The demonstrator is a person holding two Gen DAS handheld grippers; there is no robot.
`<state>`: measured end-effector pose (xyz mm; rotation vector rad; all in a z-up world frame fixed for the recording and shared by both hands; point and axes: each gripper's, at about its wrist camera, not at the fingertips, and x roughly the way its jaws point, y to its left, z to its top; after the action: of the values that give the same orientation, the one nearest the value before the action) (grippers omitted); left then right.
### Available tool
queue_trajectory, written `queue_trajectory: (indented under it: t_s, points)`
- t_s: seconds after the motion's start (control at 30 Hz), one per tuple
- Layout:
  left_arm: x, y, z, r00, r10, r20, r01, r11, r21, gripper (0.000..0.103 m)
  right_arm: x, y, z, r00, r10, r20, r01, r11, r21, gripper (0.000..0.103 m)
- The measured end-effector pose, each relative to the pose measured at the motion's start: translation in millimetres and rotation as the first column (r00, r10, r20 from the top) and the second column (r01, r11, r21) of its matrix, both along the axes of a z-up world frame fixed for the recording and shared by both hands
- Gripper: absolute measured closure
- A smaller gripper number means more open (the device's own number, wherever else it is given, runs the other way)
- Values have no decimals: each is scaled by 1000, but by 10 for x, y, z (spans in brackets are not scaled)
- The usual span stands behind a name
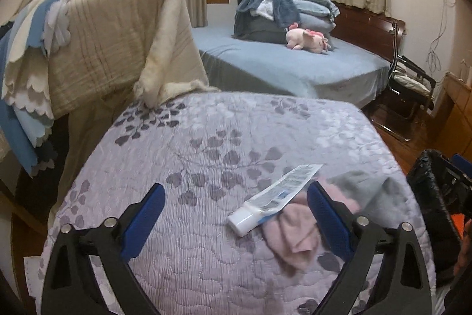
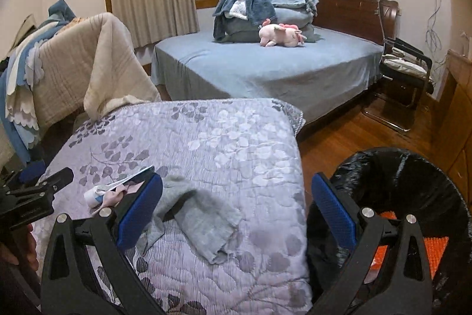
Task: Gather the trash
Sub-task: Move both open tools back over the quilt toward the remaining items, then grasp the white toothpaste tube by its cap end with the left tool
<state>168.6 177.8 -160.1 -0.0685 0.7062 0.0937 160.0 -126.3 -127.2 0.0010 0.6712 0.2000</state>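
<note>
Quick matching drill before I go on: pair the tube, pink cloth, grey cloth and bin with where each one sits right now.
Things:
1. tube
2. pink cloth
3. grey cloth
4. bin

Places:
A. on the floor beside the quilt, lined with a black bag
B. lying partly over the pink cloth
C. on the quilt nearest the bin
D. under the tube's body

Pairs: 1-B, 2-D, 3-C, 4-A

Layout on the near bed, as I see it

The white squeezed toothpaste tube (image 1: 271, 200) lies on the lilac leaf-quilted bedspread (image 1: 206, 143), partly over a pink cloth (image 1: 292, 235); grey cloth (image 2: 203, 214) right of them (bin (image 2: 413, 167) beyond bed's right edge).
</note>
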Motion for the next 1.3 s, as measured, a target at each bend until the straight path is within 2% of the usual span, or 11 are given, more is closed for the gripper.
queue_trajectory:
  t_s: [0.37,0.57,0.73,0.83,1.03,1.1,1.2,1.3]
  points:
    - [152,73,-353,997,-27,-73,27,1000,-6,17,133,186,-218,999,23,-38,-24,999,-23,5]
    - [246,138,-525,991,-50,-120,44,997,-59,32,187,245,-265,998,32,-48,-34,999,-33,5]
    - [243,114,-549,988,-89,-130,74,991,-116,44,197,282,-307,997,40,-59,-42,998,-40,5]
    - [224,31,-576,982,-124,-141,106,985,-133,49,204,293,-330,997,42,-63,-45,998,-42,5]
    - [227,78,-560,986,-88,-138,72,990,-117,46,229,306,-372,997,44,-70,-47,998,-44,5]
    - [255,121,-566,987,-82,-140,66,991,-112,40,243,304,-392,996,43,-75,-46,998,-42,5]
    - [314,126,-603,982,-108,-152,92,990,-110,37,259,318,-422,996,42,-82,-45,998,-41,5]
    - [346,107,-610,980,-128,-151,109,986,-128,39,258,330,-442,995,43,-85,-47,998,-44,5]
